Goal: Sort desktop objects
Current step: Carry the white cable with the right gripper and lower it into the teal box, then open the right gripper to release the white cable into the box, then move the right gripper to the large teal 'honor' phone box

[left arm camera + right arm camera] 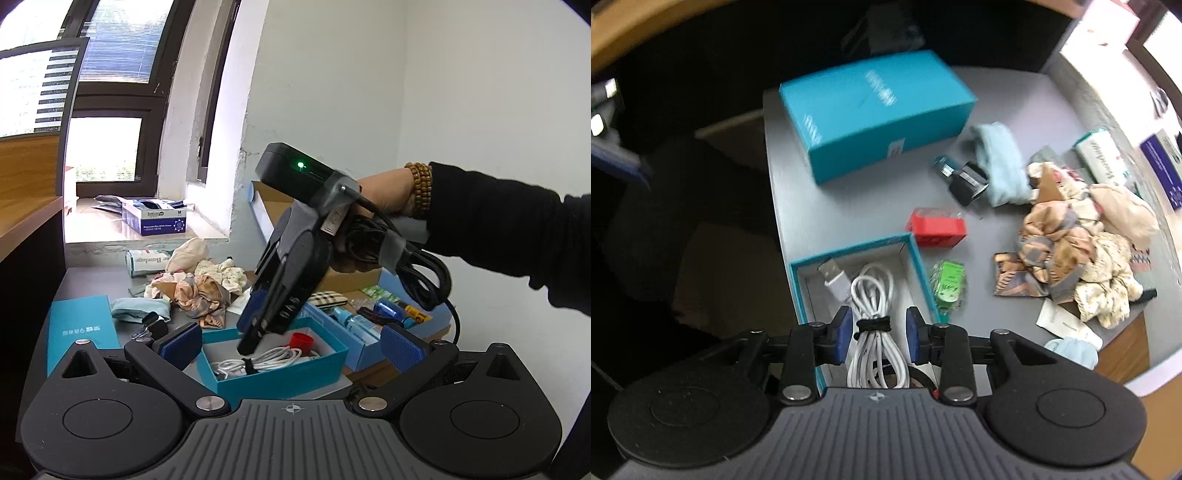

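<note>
Right gripper [876, 334] sits low over the open teal cardboard box [801, 291], blue pads apart, straddling the coiled white USB cable [873, 295] at its black tie; pads are close on either side, contact unclear. The cable lies inside the box, running forward from the claw. Left gripper [291, 341] hangs back from the same box [280, 373], jaws wide apart, holding nothing.

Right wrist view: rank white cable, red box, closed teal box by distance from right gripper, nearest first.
1. white cable, between the right gripper fingers, in the open box.
2. red box, ahead, slightly right.
3. closed teal box, far back of the desk.
</note>
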A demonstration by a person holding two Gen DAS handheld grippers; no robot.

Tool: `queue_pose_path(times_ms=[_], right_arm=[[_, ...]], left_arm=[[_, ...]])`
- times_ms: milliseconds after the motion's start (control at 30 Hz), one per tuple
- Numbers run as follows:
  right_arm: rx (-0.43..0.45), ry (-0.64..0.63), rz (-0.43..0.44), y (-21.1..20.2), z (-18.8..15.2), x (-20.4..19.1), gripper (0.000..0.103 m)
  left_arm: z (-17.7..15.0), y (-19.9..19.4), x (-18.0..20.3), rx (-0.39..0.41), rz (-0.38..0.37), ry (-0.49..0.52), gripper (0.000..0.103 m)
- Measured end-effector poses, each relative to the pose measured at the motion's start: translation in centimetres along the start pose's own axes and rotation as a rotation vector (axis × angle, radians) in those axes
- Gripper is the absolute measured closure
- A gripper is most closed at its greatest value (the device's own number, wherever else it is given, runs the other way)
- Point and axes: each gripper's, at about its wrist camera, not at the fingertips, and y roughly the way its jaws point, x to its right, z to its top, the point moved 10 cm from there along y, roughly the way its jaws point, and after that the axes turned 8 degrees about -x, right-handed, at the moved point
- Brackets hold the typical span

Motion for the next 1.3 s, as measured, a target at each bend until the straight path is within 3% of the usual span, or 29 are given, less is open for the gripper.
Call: queue_pose_path(times_ms=[67, 133, 233, 700, 1167, 1267, 1300], right_arm=[[0.023, 0.059, -0.007, -0.4, 0.1, 0.9, 0.071], [0.025, 0.113, -0.025, 0.0, 0.2, 1.8, 0.096], [0.018, 0.148, 0.004, 1.2, 0.0, 1.7, 0.102], [0.044, 0.139, 0.054, 2.4, -0.4, -0.4, 0.099], [0.121, 0.242, 0.073, 1.9, -1.4, 0.4, 0.1], [0.199, 0.302, 0.088, 0.8, -2.0, 0.8, 0.095], [0.23, 0.33, 0.087, 0.3, -2.4, 0.9, 0.083]], left_arm=[[0.1, 0.0, 0.2, 0.002, -0.003, 0.0, 0.0], [0.0, 0.0, 0.4, 0.001, -0.003, 0.009, 0.0], [-0.1, 0.0, 0.6, -0.007, 0.007, 0.026, 0.0], [-0.2, 0.7, 0.8, -0.026, 0.001, 0.026, 0.0], [-0.6, 2.1, -1.0, -0.093, 0.066, -0.05, 0.0], [-0.6, 2.3, -1.3, -0.11, 0.084, -0.056, 0.0], [-0.6, 2.4, -1.4, -0.116, 0.09, -0.058, 0.0]])
